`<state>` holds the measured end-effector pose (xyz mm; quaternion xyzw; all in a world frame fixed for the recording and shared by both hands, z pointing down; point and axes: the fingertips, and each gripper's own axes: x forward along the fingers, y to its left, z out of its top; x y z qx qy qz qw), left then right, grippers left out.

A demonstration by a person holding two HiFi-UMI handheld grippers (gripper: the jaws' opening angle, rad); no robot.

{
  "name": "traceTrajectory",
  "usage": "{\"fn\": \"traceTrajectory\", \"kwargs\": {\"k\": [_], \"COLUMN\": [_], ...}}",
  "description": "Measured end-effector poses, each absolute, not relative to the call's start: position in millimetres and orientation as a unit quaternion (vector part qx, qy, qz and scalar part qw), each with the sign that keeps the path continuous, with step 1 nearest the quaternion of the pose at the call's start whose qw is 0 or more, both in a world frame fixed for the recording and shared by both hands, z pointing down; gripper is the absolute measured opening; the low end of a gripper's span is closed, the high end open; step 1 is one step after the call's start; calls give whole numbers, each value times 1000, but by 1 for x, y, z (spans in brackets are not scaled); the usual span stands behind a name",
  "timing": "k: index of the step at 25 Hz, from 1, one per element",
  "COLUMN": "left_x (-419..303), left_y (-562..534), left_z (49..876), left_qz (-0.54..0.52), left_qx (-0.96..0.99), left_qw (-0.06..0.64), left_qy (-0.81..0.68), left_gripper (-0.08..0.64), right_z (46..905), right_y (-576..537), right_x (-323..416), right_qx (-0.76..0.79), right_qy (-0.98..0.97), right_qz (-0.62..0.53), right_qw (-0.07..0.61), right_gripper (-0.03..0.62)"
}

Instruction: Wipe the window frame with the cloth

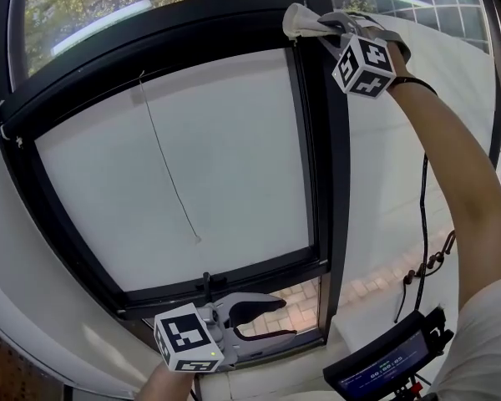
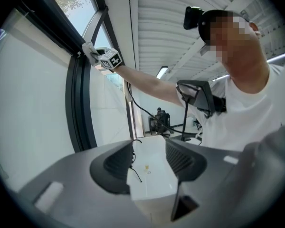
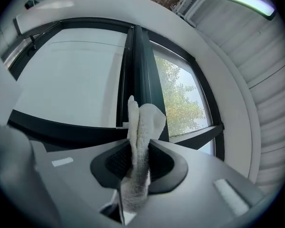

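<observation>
We note the right gripper (image 3: 138,151) clamped on the white cloth (image 3: 146,120), cloth standing out beyond its fingertips, tip at the dark window frame (image 3: 143,65), left gripper (image 2: 149,160) wide open, nothing between.

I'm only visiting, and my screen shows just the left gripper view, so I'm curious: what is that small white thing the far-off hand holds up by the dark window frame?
Observer: A folded white terry cloth; the right gripper view shows the right tongs shut on it.
Visitor: Where on the frame exactly?
Observer: The head view shows it near the top of the black vertical bar between the panes.
Visitor: And the tongs I look through?
Observer: In the head view the left tongs sit low, near the black bottom rail, open and empty.
</observation>
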<state>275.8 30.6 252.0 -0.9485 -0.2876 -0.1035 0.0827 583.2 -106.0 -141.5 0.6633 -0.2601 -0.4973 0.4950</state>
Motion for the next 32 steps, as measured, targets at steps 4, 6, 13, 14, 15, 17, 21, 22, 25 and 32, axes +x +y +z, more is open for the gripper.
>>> {"fn": "traceTrajectory", "kwargs": {"k": [4,6,13,14,15,17,21,22,25,32], "left_x": [276,276,281,280,279,276,274,275,274,267], "left_y": [34,34,32,31,30,27,23,23,21,16], "left_z": [254,256,261,263,265,269,273,273,273,268], "left_qz": [-107,-108,-114,-115,-115,-116,-122,-123,-123,-121], "left_qx": [-950,-950,-951,-950,-950,-950,-949,-949,-950,-955], "left_qw": [72,69,62,61,61,60,56,58,67,73], "left_qy": [-284,-284,-282,-282,-283,-285,-284,-283,-279,-262], "left_gripper": [242,242,242,242,242,242,242,242,242,242], "right_z": [-124,-113,-64,-54,-42,-17,29,38,70,141], "right_y": [-113,-117,-129,-130,-132,-134,-136,-136,-137,-136], "right_x": [586,589,601,601,600,599,603,605,607,612], "right_qx": [657,653,634,631,627,622,623,623,621,626], "right_qy": [-272,-277,-305,-310,-314,-323,-345,-350,-360,-390], "right_qz": [-492,-488,-472,-471,-468,-462,-448,-444,-436,-408], "right_qw": [502,509,530,534,537,543,541,540,543,538], "right_gripper": [72,72,72,72,72,72,72,72,72,74]}}
